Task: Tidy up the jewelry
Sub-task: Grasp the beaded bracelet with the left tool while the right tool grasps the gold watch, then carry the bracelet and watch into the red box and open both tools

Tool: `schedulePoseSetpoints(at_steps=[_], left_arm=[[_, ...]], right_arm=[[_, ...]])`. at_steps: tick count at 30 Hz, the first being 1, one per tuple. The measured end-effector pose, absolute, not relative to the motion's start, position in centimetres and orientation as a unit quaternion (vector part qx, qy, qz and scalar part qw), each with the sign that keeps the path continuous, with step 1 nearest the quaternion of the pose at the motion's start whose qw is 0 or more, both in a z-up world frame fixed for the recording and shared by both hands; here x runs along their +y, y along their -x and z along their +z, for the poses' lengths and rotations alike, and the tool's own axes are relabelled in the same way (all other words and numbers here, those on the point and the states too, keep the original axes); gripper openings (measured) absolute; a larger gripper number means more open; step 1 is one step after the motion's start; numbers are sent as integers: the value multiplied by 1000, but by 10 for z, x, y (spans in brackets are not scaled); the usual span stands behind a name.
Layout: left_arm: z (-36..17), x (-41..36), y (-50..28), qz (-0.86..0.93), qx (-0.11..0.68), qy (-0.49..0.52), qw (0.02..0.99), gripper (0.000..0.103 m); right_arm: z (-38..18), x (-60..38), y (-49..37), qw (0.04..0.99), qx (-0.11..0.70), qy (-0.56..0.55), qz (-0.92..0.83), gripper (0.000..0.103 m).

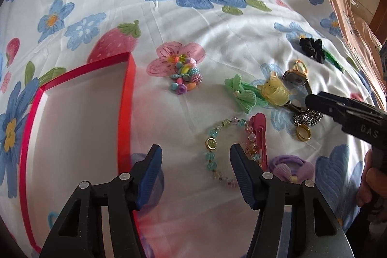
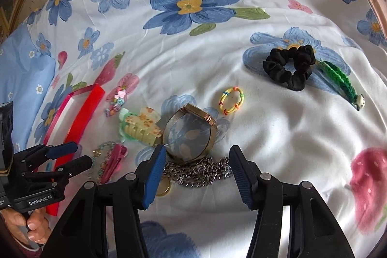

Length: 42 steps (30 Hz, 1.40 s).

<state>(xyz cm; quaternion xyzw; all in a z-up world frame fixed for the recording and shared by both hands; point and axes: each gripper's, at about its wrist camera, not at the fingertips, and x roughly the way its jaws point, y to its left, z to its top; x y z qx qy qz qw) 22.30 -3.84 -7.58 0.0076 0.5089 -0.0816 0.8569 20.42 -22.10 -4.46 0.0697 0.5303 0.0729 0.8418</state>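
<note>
Left gripper [image 1: 196, 156] hangs with jaws apart over the bead bracelet [image 1: 217, 149]; right gripper [image 2: 197, 158], jaws apart, straddles the chain [image 2: 196, 173], not pinching it

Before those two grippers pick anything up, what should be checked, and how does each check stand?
1. Left gripper open over the beaded bracelet, nothing pinched: ok.
2. Right gripper open, silver chain lying between its fingers: ok.
3. Red tray has bare room inside: ok.
4. Bracelet lies free of the pink hair clip: not ok, they touch.
5. Chain free of the gold ring and the watch: cannot tell.
</note>
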Motion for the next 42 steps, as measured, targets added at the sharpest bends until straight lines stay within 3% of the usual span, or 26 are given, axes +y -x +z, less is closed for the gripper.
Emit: schedulePoseSetpoints(at_steps=[5,7,13,26,42], left_arm=[[-90,-46,-233,-89,523,-25,848,35],[-90,-51,-233,-101,520,-31,848,10],[-82,-53,-227,-113,504,-26,856,9],[-12,-14,-175,-125,432,31,893,9],[18,56,-122,-79,403,74,909,9]], right_arm=[[-52,-222,-213,840,534,-71,68,19],[-54,-222,-213,841,533,-70,64,12],[-44,-223,-209,850,518,-72,66,6],[3,-206,-189,871,475,-81,100,6],[22,-130,-189,863,463,-83,186,6]])
